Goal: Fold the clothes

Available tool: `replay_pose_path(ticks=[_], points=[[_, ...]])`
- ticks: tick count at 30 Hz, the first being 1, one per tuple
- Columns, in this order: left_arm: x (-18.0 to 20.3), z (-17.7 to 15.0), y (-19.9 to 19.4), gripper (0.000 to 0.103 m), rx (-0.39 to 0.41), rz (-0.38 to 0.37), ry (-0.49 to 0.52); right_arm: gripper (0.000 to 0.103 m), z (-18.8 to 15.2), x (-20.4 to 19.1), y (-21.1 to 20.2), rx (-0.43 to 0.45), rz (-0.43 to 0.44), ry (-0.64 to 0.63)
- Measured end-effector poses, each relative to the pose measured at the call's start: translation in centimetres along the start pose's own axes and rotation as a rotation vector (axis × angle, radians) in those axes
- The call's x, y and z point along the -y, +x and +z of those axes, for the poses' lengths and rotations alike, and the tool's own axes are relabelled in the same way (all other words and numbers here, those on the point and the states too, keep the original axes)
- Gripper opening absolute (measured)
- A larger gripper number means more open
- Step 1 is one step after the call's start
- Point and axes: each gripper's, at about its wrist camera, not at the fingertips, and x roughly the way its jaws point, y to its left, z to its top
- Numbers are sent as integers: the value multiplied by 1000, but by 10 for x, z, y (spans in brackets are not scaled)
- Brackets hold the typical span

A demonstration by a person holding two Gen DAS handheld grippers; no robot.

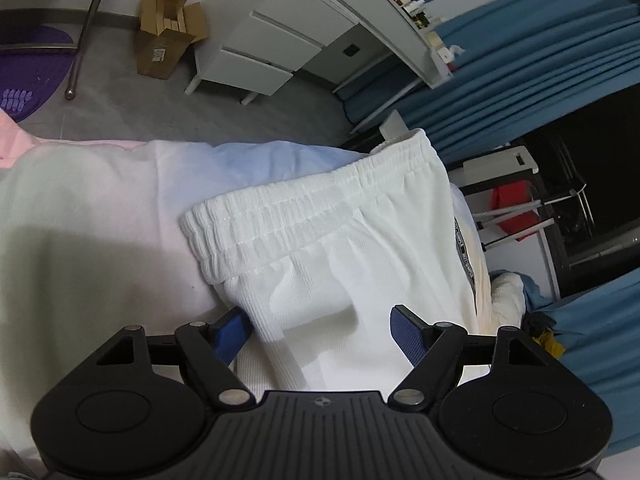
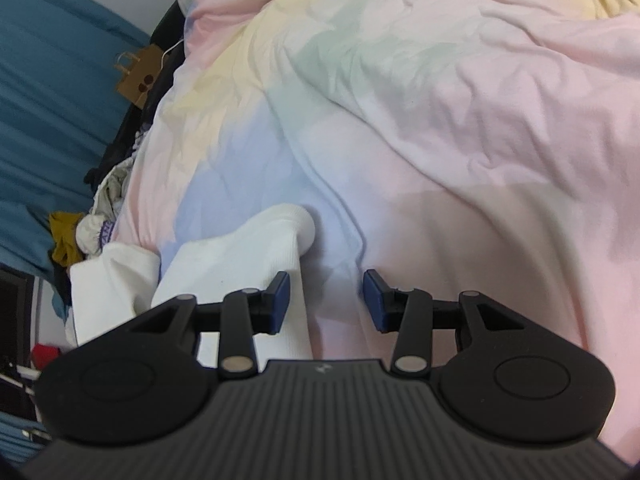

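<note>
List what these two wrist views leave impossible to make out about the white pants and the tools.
- Pants, left wrist view: lower legs hidden under the left tool body and cut off by the bottom edge.
- Pants, right wrist view: only a leg end shows; the rest is hidden behind the right tool and cut off at the left.
- Label strip, left wrist view: print too small to read.
- Clothes heap, right wrist view: crumpled and small, items unclear.

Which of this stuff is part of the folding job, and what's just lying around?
Job: white pants; left claw; right claw; pastel bedsheet.
Lying about: cardboard box; white drawer unit; blue curtains; paper bag.
</note>
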Motion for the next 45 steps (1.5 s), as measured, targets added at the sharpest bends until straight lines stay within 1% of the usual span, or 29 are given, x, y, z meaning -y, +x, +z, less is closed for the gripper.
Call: replay_pose_path(ticks=[5,9,12,14,15,17,18,21,22,23,25,26,29,32,34,36,37,39,40,41,43,45], points=[[-4,1,3,79,0,1,-9,44,3,2,5,-10,70,47],[-8,3,4,79,-2,-3,-19,44,1,1,-5,22,99,68],[-9,2,4,80,-4,-4,-20,44,3,-3,-11,54,126,60],[-9,2,5,80,-4,-5,-22,44,3,-8,-3,20,147,35],[-10,2,5,80,-4,-5,-24,44,2,-11,3,-10,149,15],[-9,1,6,80,-5,-5,-30,45,-4,-16,19,-64,122,-24],[-10,1,7,80,-5,-6,-34,44,-6,-18,24,-71,113,-36],[-10,1,8,81,-6,-9,-39,44,-10,-29,28,-29,80,-103],[-10,0,7,81,-6,-10,-38,41,-11,-32,27,-13,72,-122],[-10,0,7,81,-7,-10,-36,31,-12,-35,26,-1,71,-136],[-9,1,7,81,-23,0,-30,14,-11,-41,22,19,78,-163],[-8,1,7,81,-50,8,-28,10,-11,-44,19,36,81,-180],[-5,1,4,80,-132,13,-13,9,-8,-51,4,93,117,-186],[-4,-3,1,80,-171,54,2,9,-5,-53,-11,155,154,-191],[-4,-5,8,79,-204,79,11,9,-5,-54,-15,168,165,-190],[-1,-6,14,75,-218,93,22,9,-5,-56,-15,174,168,-194],[2,-6,17,70,-220,93,31,9,-4,-56,-14,177,170,-200],[5,-5,20,50,-218,81,50,9,-3,-56,-13,183,175,-210],[5,-4,20,29,-213,77,48,8,-3,-55,-13,189,177,-213],[5,-1,19,12,-208,78,42,8,-3,-55,-13,192,181,-215],[6,2,13,8,-198,48,29,8,-3,-54,-13,194,191,-214],[9,5,0,7,-174,16,33,8,-2,-53,-13,194,199,-211]])
